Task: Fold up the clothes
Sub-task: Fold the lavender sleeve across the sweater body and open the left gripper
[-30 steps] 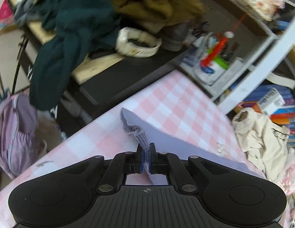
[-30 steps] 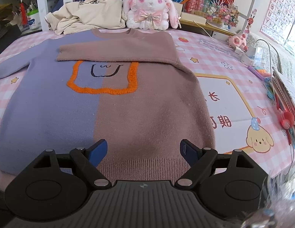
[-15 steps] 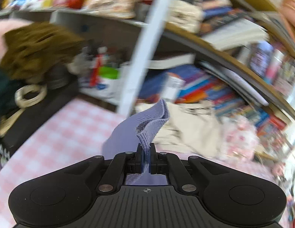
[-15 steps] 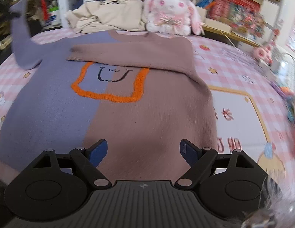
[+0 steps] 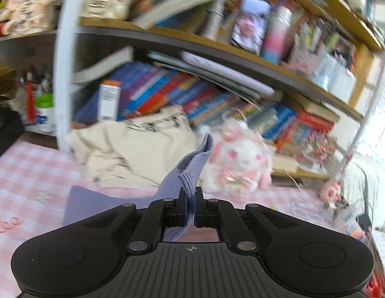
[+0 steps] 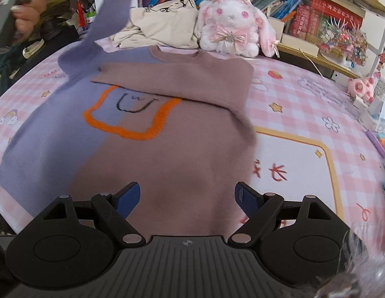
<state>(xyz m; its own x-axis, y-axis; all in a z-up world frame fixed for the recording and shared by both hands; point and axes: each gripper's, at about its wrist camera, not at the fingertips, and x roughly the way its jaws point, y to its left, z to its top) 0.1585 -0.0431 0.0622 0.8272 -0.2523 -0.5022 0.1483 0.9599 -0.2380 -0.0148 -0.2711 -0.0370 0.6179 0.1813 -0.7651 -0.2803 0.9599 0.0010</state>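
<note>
Motion blur smears the bookshelf (image 5: 217, 57) and plush rabbit (image 5: 242, 164) in the left wrist view beyond reading, the lifted purple sleeve (image 6: 110, 12) runs off the right wrist frame's top edge, and the sweater (image 6: 167, 136) hem lies hidden behind the right gripper (image 6: 187, 196).

Lilac-and-mauve sweater (image 6: 142, 149), orange-outlined motif; pink-checked tablecloth (image 6: 316, 104).

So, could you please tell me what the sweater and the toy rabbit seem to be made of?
Sweater: soft knit, probably wool or acrylic; matte fuzzy surface, ribbed cuff clamped in the left gripper, raised orange yarn outline.
Toy rabbit: white and pink plush, fluffy pile, with a satin-looking bow; shiny glare suggests a clear plastic wrap, though that is uncertain.
</note>
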